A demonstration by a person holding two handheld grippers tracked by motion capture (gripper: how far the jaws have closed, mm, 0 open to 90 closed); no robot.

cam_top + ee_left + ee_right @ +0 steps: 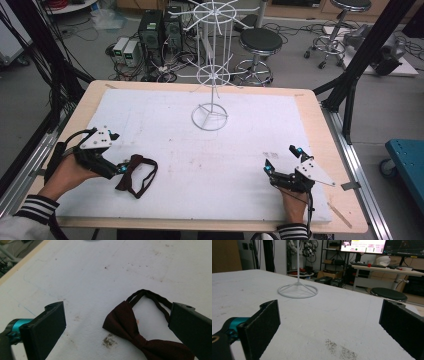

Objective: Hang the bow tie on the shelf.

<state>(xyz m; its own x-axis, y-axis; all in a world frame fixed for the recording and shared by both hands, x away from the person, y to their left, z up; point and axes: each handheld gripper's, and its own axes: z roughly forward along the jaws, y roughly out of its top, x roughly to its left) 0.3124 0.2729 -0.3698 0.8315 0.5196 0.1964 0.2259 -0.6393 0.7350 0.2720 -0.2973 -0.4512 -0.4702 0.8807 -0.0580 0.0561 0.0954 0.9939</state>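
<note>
Right up close in the left gripper view, the two black jaws of the left gripper [117, 327] stand wide apart, and a dark maroon bow tie [130, 327] lies flat between them on the white foam mat [100, 272]. Its thin looped strap [150, 296] runs up toward the right-hand jaw; whether it touches is hard to say. From the high view, that bow tie [136, 174] sits at the mat's near left, just at the tips of the left gripper [121, 169], a hand [67, 175] behind it. Over on the near right, the right gripper [281, 159] rests low on the mat, jaws spread open, nothing between them. A white wire display stand [212, 65] rises mid-table, well apart from both.
</note>
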